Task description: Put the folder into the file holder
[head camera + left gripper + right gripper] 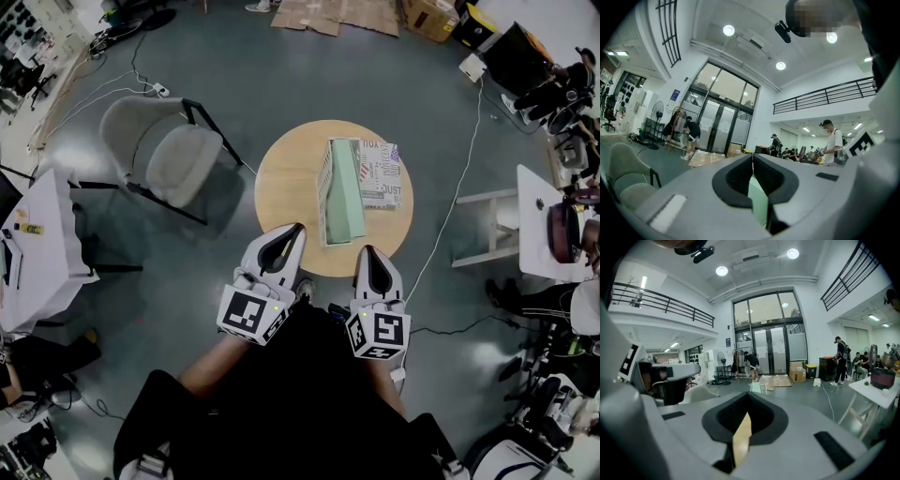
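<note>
A pale green file holder [344,192] lies on the round wooden table [281,173]. A printed folder [382,174] lies against its right side; whether part of it is inside I cannot tell. Both grippers hover at the table's near edge, apart from these things. My left gripper [294,230] is shut with nothing held; in the left gripper view its pads [740,176] meet, with green of the holder [758,201] showing below. My right gripper [367,251] is shut and empty too. In the right gripper view only the tabletop [740,439] shows beneath its closed pads [761,416].
A grey chair [159,150] stands left of the table. White tables sit at the far left [42,244] and far right [534,216], with a white stool frame [483,225] and a cable [459,187] on the floor between. Cardboard lies at the back.
</note>
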A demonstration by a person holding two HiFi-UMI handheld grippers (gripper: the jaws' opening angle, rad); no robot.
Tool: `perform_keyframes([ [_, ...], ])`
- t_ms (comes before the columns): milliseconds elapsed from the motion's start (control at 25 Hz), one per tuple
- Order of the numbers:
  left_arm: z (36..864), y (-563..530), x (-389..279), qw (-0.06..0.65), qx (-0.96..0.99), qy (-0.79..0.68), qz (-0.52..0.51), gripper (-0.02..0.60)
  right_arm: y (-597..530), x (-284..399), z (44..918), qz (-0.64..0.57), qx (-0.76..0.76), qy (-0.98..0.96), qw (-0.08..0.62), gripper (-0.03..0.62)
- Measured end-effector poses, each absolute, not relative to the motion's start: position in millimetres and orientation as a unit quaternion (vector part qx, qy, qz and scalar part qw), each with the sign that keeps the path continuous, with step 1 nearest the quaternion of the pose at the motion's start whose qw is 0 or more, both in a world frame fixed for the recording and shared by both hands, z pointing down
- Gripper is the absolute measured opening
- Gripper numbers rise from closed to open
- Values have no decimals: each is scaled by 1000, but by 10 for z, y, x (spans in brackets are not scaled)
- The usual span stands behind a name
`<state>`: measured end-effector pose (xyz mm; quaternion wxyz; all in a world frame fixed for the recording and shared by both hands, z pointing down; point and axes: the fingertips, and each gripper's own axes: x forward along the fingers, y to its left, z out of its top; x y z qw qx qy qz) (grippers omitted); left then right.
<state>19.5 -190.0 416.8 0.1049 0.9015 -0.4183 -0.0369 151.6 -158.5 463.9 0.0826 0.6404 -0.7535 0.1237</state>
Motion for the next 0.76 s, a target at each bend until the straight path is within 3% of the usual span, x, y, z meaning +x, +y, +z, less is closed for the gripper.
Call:
perform_keyframes([
  [760, 4177, -1905, 151, 106, 901, -420, -39, 11, -1647, 1592, 4674, 123, 641, -752, 91, -5],
])
